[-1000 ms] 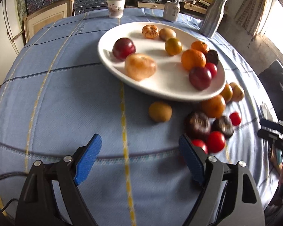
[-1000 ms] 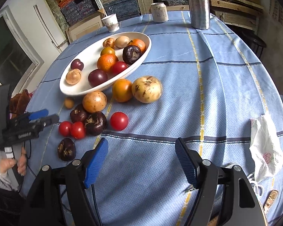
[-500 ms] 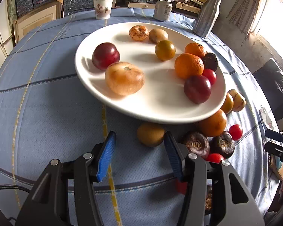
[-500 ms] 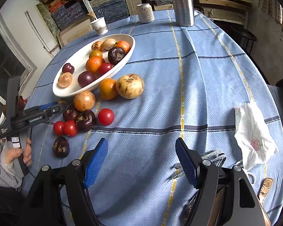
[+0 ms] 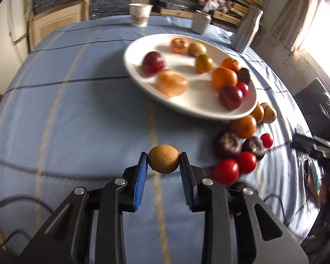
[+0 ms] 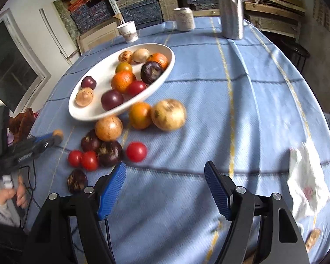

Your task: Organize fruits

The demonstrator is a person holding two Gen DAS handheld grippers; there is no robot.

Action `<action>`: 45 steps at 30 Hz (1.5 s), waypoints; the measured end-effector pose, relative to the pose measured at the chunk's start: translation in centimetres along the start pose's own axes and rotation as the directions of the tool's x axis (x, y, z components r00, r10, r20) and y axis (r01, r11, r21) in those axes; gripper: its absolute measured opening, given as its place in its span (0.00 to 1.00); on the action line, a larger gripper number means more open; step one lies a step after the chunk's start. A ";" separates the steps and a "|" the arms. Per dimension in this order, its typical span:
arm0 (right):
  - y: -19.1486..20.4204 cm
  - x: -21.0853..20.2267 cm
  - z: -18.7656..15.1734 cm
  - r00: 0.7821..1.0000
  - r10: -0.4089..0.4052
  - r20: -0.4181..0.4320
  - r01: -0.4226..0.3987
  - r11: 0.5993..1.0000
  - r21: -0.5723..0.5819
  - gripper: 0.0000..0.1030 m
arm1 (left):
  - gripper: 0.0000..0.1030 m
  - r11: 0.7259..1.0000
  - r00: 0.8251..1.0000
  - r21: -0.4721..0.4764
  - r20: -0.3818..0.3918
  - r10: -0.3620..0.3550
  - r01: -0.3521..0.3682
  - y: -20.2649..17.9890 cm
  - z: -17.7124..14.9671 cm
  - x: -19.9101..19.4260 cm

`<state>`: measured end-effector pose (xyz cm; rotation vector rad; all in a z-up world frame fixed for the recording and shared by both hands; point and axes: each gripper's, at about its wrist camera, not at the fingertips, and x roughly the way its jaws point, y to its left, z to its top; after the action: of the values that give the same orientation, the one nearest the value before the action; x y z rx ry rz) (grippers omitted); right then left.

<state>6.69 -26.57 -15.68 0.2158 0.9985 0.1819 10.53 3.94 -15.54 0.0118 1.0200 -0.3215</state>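
**Left gripper clamping brown fruit**

Between the blue pads of the left gripper (image 5: 163, 162), a small brown fruit (image 5: 163, 161) is sitting, gripped on both sides; the jaws have just been closing onto it. It is hanging over the blue tablecloth (image 5: 77, 121), near the white oval plate (image 5: 200, 107) (already carrying oranges and plums). Near the loose tomatoes (image 6: 136, 151), the right gripper (image 6: 165, 189) is hovering with jaws spread wide, holding nothing.

The left claw (image 5: 163, 162) has just clamped its blue pads onto the small brown fruit (image 5: 163, 158), which lay loose on the tabletop (image 5: 77, 114) moments ago.
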 end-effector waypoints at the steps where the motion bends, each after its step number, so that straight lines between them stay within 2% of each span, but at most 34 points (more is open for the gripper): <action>1: 0.1 0.4 0.5 1.000 0.003 0.004 -0.003 1.000 -0.002 0.73 | 0.28 1.000 1.000 -0.008 0.001 0.012 -0.012 0.5 -0.5 -0.5; 5: -0.4 2.6 2.6 1.000 -0.008 0.000 0.008 1.000 0.014 0.73 | 0.28 0.997 0.998 -0.055 0.000 0.056 -0.055 2.4 -2.4 -2.5; 11: -1.4 3.8 3.4 1.000 -0.015 -0.008 0.015 1.000 0.019 0.73 | 0.28 0.990 0.996 -0.108 0.007 0.091 -0.090 3.8 -3.4 -3.8; 20: -1.7 5.2 4.2 1.000 -0.009 -0.009 0.009 1.000 -0.003 0.72 | 0.28 0.990 0.994 -0.097 -0.009 0.105 -0.106 3.1 -3.9 -3.7; 23: -2.4 5.5 4.3 1.000 0.025 -0.016 -0.025 1.000 0.013 0.71 | 0.28 0.989 0.994 -0.100 -0.011 0.105 -0.105 3.2 -3.8 -3.7; 28: -1.8 5.2 4.3 0.999 0.049 -0.008 -0.049 0.998 -0.037 0.57 | 0.28 0.991 0.995 -0.089 -0.018 0.100 -0.101 2.9 -3.6 -3.4; 36: -2.4 5.3 4.3 0.993 0.118 -0.014 -0.118 0.992 -0.049 0.56 | 0.28 0.993 0.995 -0.074 -0.014 0.096 -0.096 2.4 -3.4 -3.4; 38: -2.4 5.3 4.2 0.990 0.142 -0.013 -0.143 0.988 -0.057 0.53 | 0.28 0.993 0.995 -0.074 -0.014 0.095 -0.096 2.4 -3.4 -3.4; 39: -2.3 5.3 4.1 0.988 0.153 -0.013 -0.153 0.986 -0.066 0.47 | 0.28 0.993 0.995 -0.073 -0.015 0.096 -0.097 2.4 -3.4 -3.5; 45: -1.6 4.9 3.5 0.992 0.124 -0.002 -0.124 0.988 -0.088 0.45 | 0.28 0.993 0.995 -0.066 -0.013 0.094 -0.095 2.1 -3.2 -3.6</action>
<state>12.34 -27.27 -18.23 0.1975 0.9720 0.3382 6.73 7.39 -14.52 0.0013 1.0363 -0.2012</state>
